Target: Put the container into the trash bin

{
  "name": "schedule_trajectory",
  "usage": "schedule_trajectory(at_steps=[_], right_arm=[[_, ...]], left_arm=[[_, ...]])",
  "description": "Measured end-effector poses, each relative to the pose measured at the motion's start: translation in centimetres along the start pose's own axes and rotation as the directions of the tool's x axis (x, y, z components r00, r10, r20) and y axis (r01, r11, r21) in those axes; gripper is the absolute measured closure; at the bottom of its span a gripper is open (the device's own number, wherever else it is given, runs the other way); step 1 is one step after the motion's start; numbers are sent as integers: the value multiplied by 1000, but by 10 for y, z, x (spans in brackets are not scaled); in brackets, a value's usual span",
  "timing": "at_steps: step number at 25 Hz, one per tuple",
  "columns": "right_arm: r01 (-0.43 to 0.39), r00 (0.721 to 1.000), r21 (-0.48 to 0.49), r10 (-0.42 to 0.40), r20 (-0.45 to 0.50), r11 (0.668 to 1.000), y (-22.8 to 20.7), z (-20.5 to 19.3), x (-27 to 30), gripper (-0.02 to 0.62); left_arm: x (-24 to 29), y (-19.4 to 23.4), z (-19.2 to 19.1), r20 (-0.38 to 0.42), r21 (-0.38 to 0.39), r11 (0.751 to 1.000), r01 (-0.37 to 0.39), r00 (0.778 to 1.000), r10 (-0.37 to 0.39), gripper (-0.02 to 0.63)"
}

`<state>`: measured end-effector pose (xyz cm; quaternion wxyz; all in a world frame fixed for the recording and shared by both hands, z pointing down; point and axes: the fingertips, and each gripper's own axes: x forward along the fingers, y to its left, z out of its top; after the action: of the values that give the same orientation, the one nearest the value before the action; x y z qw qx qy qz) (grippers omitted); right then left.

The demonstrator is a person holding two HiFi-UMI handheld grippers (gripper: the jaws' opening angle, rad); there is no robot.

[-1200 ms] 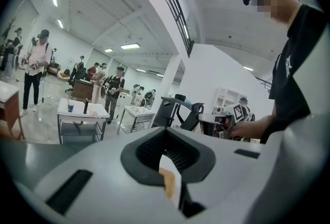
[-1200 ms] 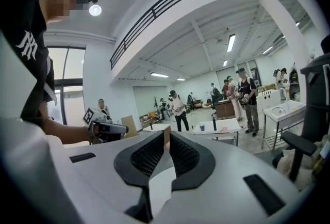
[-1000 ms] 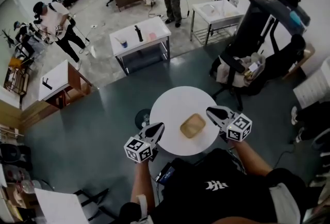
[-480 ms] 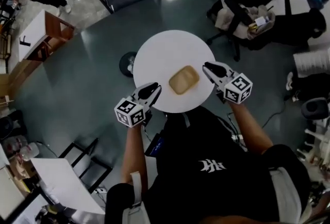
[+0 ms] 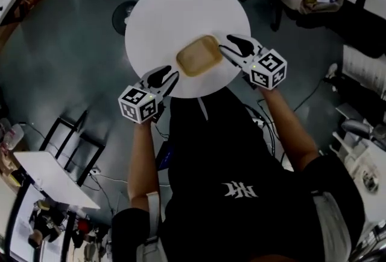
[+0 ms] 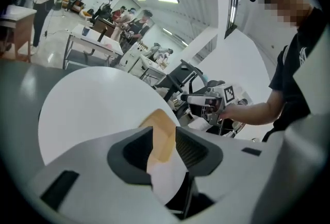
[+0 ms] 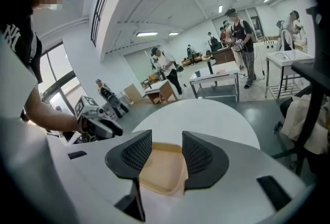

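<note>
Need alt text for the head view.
A tan container lies on a round white table. The left tongs and right tongs point at it from either side, both opening, nothing held.

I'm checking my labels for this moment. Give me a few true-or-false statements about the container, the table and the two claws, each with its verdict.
1. The container lies on the round white table. True.
2. The left claw grips the container. False: its jaws are opening with nothing pressed between them, and it sits at the table's near edge, apart from the container.
3. In the head view, the right claw is at the container's right side. True; its jaws are opening and do not press on the container.
4. The container is black. False: it is tan.
</note>
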<state>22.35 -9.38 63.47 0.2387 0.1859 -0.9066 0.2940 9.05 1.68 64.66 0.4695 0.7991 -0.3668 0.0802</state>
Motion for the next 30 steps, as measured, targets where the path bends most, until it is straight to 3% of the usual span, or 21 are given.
schedule_trajectory(at_steps=[7, 11, 21, 23, 27, 30], right_arm=[[-27, 991, 3, 27, -132, 1000, -24, -44, 26, 357], [-20, 985, 9, 21, -170, 1000, -35, -59, 35, 357], [-66, 970, 25, 70, -232, 998, -29, -81, 45, 361], [-69, 969, 24, 73, -236, 997, -29, -82, 46, 381], [-47, 966, 10, 48, -253, 999, -31, -87, 48, 483], [-36, 965, 0, 35, -261, 999, -30, -88, 48, 508]], left_arm=[[29, 23, -32, -51, -128, 989, -80, 996, 74, 453], [31, 31, -44, -107, -128, 983, -132, 987, 119, 453], [51, 40, -57, -137, -179, 966, -189, 977, 166, 453], [54, 42, -56, -136, -183, 963, -198, 975, 174, 457], [59, 41, -57, -169, -179, 963, -204, 970, 174, 489], [60, 41, -58, -206, -156, 962, -224, 960, 190, 495]])
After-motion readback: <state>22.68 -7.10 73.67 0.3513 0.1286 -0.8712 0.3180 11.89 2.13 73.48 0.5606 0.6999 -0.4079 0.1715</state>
